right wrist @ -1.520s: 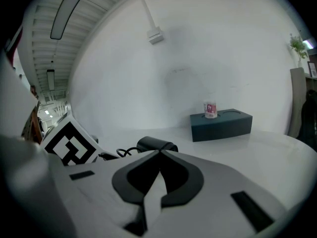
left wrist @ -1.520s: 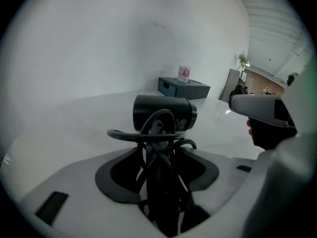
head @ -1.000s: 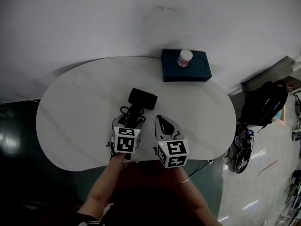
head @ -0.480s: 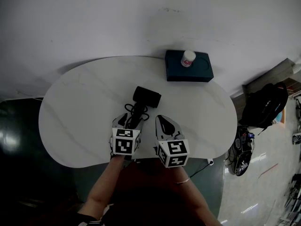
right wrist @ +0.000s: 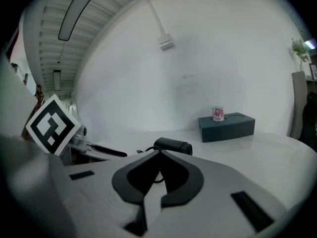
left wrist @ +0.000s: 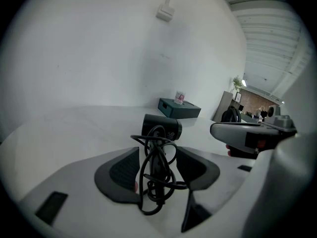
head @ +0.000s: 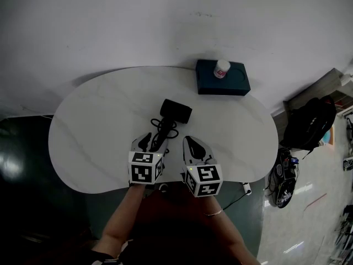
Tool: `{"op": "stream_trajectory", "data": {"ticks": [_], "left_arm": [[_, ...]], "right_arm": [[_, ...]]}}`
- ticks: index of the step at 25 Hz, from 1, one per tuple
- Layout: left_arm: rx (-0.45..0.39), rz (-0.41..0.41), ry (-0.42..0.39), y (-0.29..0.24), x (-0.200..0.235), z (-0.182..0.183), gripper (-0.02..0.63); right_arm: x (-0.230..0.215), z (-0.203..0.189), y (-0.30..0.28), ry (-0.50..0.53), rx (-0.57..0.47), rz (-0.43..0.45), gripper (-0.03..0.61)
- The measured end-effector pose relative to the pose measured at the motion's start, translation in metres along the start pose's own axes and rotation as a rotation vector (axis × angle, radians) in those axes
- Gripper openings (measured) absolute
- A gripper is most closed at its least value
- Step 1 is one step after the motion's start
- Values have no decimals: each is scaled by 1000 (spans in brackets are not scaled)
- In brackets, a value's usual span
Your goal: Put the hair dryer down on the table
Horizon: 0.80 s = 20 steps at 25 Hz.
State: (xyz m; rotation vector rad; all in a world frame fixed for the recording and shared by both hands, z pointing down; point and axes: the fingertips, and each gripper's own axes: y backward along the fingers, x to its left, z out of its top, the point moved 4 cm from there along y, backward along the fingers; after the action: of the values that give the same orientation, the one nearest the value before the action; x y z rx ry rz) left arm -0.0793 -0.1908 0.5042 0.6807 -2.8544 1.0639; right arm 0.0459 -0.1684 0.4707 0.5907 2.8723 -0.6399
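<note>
A black hair dryer point(head: 175, 111) lies on the white oval table point(head: 94, 120), its cord wound round the handle. The handle's end and cord loops point(left wrist: 157, 175) sit between the jaws of my left gripper point(head: 154, 141), with a gap on each side. Those jaws are closing and the pads do not press on the handle. In the left gripper view the dryer's barrel point(left wrist: 162, 127) points away beyond the left gripper point(left wrist: 158, 152). My right gripper point(head: 190, 142) rests beside it to the right, shut with nothing in it; its tips point(right wrist: 159, 153) meet in front of the dryer point(right wrist: 172, 146).
A dark teal box point(head: 231, 81) stands at the table's back right edge with a small white container point(head: 222, 68) on top. A black backpack point(head: 309, 120) and other items lie on the floor to the right. A white wall runs behind the table.
My left gripper has drawn back a little toward the table's near edge, so more of the dryer's handle shows beyond its jaws. The right gripper has stayed put.
</note>
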Motion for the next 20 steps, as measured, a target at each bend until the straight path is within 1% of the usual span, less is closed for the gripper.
{"op": "stream_trajectory", "data": {"ticks": [4, 8, 13, 20], "left_arm": [[-33, 5, -15, 13, 1, 2, 215], [-71, -4, 5, 25, 3, 4, 195], [-121, -15, 23, 41, 5, 5, 141], [-177, -12, 1, 63, 4, 8, 110]], "right_arm": [[8, -2, 6, 3, -10, -2, 15], [16, -1, 12, 7, -21, -4, 15], [27, 0, 22, 8, -38, -7, 15], [39, 0, 36, 18, -62, -14, 15]]}}
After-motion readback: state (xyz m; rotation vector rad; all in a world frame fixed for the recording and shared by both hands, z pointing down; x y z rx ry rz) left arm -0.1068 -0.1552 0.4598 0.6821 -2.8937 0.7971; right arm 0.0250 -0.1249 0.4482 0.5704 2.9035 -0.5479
